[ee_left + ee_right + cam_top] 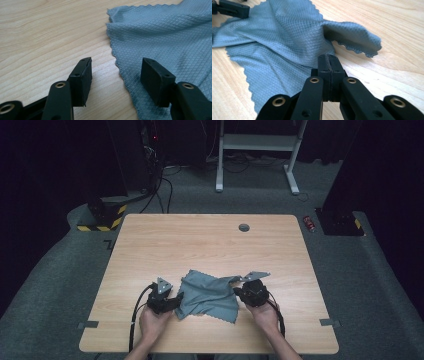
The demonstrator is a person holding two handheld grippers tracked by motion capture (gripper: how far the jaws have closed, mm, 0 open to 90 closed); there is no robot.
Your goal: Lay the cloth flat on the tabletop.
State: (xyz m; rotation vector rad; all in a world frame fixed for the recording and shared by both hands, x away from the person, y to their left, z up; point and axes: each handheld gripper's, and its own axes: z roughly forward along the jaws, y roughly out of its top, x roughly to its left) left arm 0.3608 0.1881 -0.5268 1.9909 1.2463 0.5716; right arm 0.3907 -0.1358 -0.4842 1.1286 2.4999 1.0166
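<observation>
A grey-blue diamond-weave cloth (207, 297) lies crumpled on the wooden table (200, 245) near its front edge. My left gripper (179, 297) is at the cloth's left edge. In the left gripper view it (116, 72) stands open and low over the table, one jaw over bare wood and the other over the cloth (162, 32), with the scalloped hem between them. My right gripper (236, 291) is at the cloth's right edge. Seen up close, it (328, 58) is shut on the cloth (287, 37), whose corner curls up beside the jaws. The left gripper's fingers (232, 10) show beyond.
A round cable hole (244, 227) sits near the table's far edge. Grey tape tabs (88, 324) mark the front corners. On the floor beyond are a red can (310, 223), a white desk frame (257, 142), cables and a yellow-black striped base (102, 220).
</observation>
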